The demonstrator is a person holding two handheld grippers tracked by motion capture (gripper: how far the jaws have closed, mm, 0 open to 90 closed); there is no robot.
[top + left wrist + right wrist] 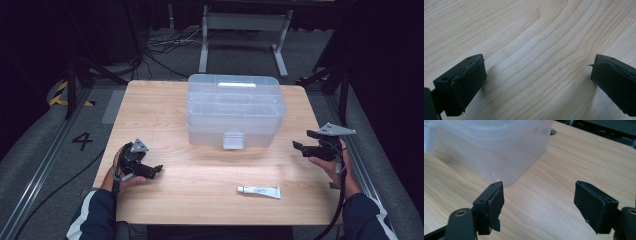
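Table: a pale wooden tabletop [165, 110] with visible grain, bearing everything in play.
Box: a large translucent plastic storage box with a moulded lid handle and a front latch [235, 111], standing upright and closed at the far middle of the tabletop; its latch faces the person, which probably suits opening it from the near side.
Right gripper: a black two-jaw gripper with a grey three-cornered plate on top [305, 140], held in the person's right hand just off the box's right front corner, near it but apart; jaws are spread wide with nothing between them, and point toward the box wall [499, 150], which suggests the box is the nearer target.
Left gripper: a black two-jaw gripper [154, 170] held low, well to the left of and nearer than the box; jaws are wide apart over bare wood [536, 50], seemingly waiting.
Tube: a small white squeeze tube with blue print [259, 191] lying flat, nearer than the box's front, untouched, probably due for the box.
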